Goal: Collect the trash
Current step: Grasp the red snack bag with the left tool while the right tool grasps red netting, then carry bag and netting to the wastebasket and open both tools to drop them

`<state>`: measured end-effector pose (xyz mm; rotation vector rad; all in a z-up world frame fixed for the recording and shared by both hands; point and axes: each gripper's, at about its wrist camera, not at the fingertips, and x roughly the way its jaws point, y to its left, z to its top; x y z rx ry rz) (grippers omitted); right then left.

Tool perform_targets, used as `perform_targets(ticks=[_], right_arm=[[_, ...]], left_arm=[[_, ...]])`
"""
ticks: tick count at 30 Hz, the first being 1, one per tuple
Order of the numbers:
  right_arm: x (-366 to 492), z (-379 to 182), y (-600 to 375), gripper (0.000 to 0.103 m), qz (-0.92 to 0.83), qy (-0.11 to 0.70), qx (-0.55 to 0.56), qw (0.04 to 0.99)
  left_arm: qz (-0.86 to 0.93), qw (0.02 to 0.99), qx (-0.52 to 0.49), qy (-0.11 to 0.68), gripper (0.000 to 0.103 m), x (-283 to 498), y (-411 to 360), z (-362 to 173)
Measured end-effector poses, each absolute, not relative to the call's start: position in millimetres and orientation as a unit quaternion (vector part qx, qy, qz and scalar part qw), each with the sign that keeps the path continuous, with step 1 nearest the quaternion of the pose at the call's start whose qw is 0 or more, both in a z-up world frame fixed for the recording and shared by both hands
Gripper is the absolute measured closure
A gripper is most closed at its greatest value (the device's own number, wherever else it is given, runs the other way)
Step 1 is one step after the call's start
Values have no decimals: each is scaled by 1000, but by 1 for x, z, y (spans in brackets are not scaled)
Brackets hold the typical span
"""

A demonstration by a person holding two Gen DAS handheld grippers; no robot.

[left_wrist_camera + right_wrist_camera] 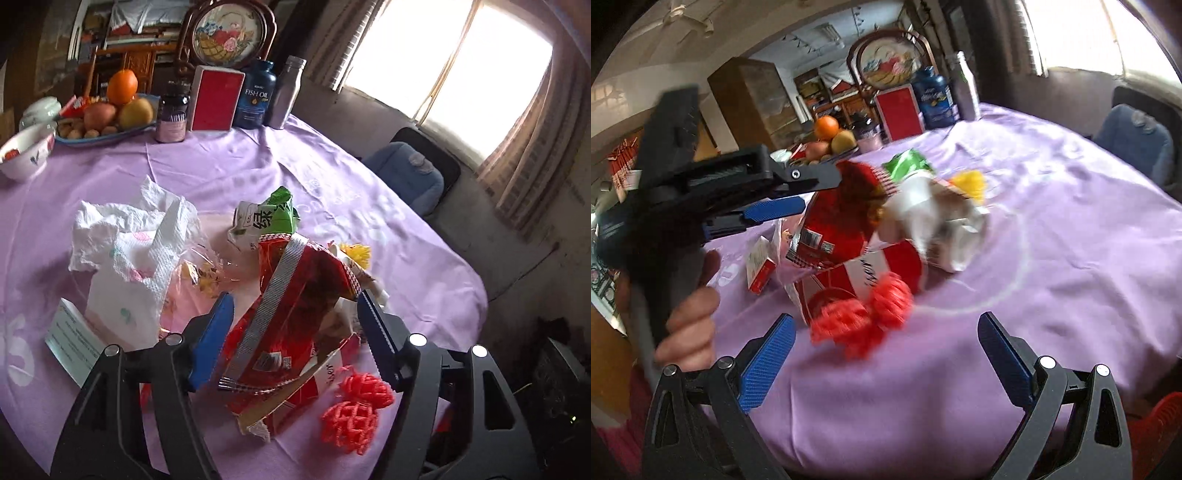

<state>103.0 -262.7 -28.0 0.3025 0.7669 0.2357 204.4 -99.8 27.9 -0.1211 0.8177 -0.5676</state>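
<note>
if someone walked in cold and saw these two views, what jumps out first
A heap of trash in the middle of the lilac tablecloth: a crumpled red snack bag between the open fingers of the left gripper, white tissue to its left, red foam netting to its right. At the table's far edge, an orange tops a fruit plate beside a fish oil bottle.

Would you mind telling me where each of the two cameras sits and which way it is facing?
Left wrist: rides the left gripper, angled down at the red snack bag between its open blue fingers.
Right wrist: rides the right gripper, open and empty, facing across the purple tablecloth; the left gripper and the hand holding it show at the left.
Shared: snack bag, red foam net, orange.
</note>
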Motion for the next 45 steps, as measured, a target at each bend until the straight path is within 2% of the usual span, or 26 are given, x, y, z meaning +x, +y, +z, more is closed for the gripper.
perform_targets(ticks=[2,4,5,7,12,20,22,23,26,31,36,45], right_arm=[[116,-36,-255,9,119,385,151,903],[124,-44,-250,35,112,402,145,897],[125,-47,-249,63,111,407,143,895],[121,-46,-257,69,102,400,152,898],[93,-31,-289,70,64,362,158,917],[74,-36,-325,68,52,357,192,913],[72,-36,-329,68,49,355,194,913],[70,-36,-331,68,47,352,194,914],[61,-34,-336,68,38,342,194,919],[53,-26,-346,68,22,331,195,923],[45,-19,-351,68,6,320,188,928],[6,-18,-383,68,-50,306,196,930]], left_arm=[[-268,878,-66,390,34,205,-95,29],[-270,876,-79,392,33,208,-89,28],[-272,874,-85,394,33,209,-87,28],[-273,873,-86,395,33,210,-87,27],[-278,871,-48,402,33,208,-105,23],[-253,852,25,457,34,220,-142,-12],[-242,861,31,447,51,220,-141,-12],[-245,866,28,436,56,219,-138,-8],[-242,892,9,381,61,207,-125,13],[-257,915,-41,309,61,187,-96,41],[-265,909,-61,316,61,188,-88,43],[-312,891,-10,330,60,159,-133,36]])
